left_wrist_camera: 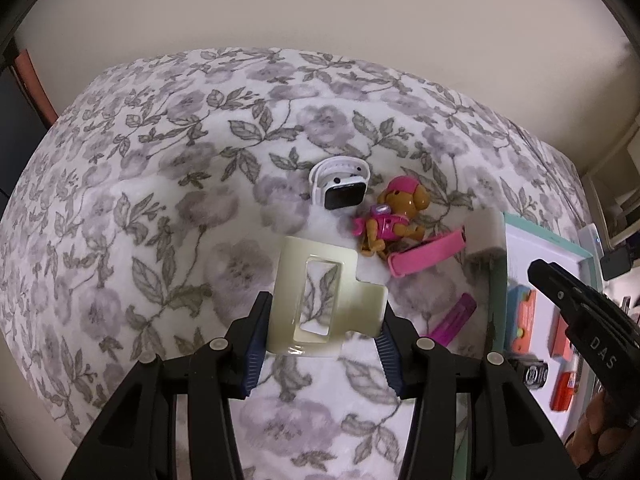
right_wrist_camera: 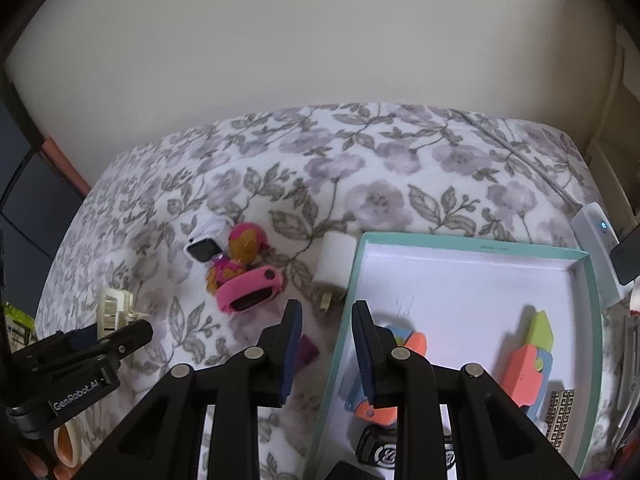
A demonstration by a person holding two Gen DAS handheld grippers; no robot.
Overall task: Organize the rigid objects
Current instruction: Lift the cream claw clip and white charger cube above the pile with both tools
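Your teal-rimmed box (right_wrist_camera: pixel 592 320) fills the lower right of the right wrist view on the floral blanket (left_wrist_camera: pixel 160 200), already holding several coloured pieces. Above it your right gripper (right_wrist_camera: pixel 326 344) hangs nearly shut on nothing. At lower centre of the left view, your left gripper (left_wrist_camera: pixel 324 320) clamps the cream hair claw (left_wrist_camera: pixel 316 280) across its sides; it looks light, stiff, glossy plastic, probably slippery, so hold the flat flanks, not the teeth.
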